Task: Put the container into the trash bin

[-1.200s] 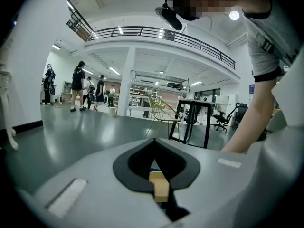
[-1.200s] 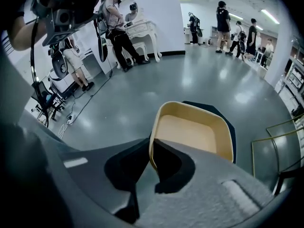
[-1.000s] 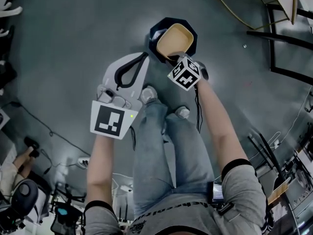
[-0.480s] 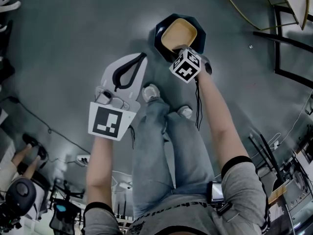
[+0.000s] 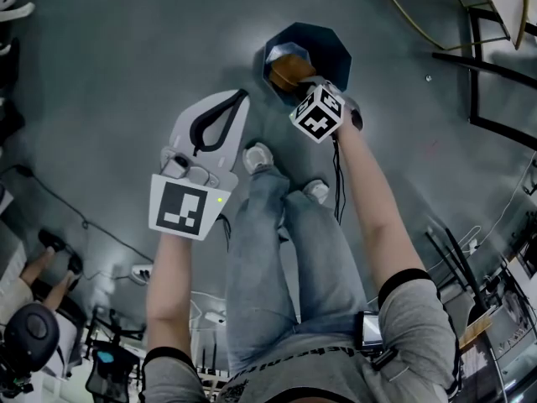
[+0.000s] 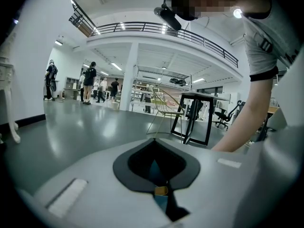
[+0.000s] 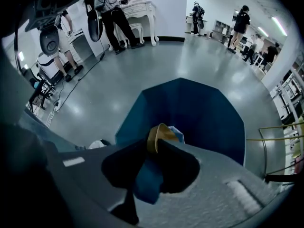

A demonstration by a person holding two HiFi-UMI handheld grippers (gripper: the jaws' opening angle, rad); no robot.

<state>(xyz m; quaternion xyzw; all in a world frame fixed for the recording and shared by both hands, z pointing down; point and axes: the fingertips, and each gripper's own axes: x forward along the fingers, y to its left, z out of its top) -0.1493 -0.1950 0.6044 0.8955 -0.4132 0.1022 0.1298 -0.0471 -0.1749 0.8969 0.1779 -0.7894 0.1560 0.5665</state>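
Container (image 5: 286, 68), rim pinched by the right gripper (image 5: 300, 83), tilts inside the bin (image 5: 337, 50): drop step. Left gripper (image 5: 238, 101), pressed together and empty, hangs beside the bin. Next move: likely release.

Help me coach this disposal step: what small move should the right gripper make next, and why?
Probably open the right gripper and let go. Its jaws are pinched on the rim of the tan container, which hangs tilted inside the mouth of the blue trash bin, so once released it should drop straight in.
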